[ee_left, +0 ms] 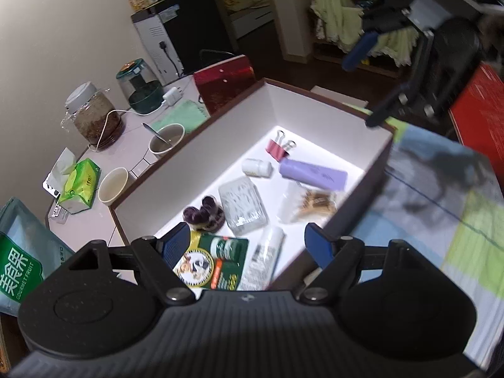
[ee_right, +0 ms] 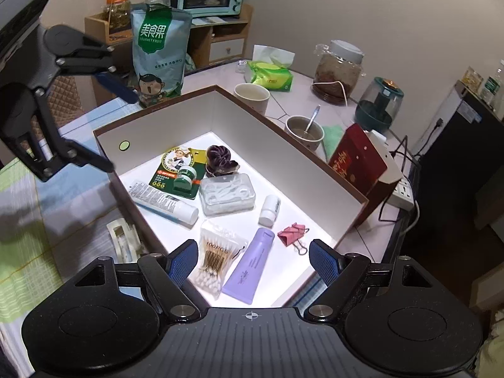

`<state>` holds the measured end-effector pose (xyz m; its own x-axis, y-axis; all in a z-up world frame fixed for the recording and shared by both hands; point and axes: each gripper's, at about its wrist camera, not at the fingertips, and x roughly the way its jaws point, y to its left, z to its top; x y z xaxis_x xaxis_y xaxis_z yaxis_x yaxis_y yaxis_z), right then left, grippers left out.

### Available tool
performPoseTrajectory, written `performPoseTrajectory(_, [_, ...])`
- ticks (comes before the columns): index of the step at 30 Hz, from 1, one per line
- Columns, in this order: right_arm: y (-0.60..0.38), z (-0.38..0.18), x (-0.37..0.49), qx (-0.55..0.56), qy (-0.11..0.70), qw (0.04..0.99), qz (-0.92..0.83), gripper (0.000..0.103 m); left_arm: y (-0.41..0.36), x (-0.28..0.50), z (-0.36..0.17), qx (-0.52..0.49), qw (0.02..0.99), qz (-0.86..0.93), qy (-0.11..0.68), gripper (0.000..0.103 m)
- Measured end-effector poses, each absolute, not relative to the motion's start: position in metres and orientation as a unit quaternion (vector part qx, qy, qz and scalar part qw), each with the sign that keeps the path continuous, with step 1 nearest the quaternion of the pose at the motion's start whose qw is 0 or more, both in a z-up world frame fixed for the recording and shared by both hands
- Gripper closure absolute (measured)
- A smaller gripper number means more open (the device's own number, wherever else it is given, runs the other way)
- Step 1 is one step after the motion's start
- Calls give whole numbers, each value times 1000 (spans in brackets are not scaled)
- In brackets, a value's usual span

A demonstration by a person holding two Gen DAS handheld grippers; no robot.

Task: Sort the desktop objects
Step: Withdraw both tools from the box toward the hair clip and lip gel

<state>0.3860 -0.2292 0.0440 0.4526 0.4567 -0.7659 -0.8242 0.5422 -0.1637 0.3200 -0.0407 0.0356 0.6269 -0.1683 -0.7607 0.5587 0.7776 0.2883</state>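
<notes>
Lying in the matte box: glossy lilac tube.

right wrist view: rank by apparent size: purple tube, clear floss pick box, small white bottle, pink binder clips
1. purple tube, though nearest the camera
2. clear floss pick box, close to it
3. pink binder clips and small white bottle: look alike, unranked

Room dim, walls grey. Box floor blown out white, glare strongest in right wrist view. Hard shadows on checked cloth. Left wrist view soft, motion blur on right gripper and cloth. Right wrist view sharp. Fisheye bending, dark vignette at corners.
</notes>
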Motion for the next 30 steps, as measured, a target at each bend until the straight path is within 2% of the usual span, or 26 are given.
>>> performPoseTrajectory(17, [-236,42,354,-247,340,818,392,23,-34,276,2,256,846,-261,388,27])
performPoseTrajectory(30, [-240,32,357,-236,353,820,384,23,-38,286,-48,259,822,-293,414,27])
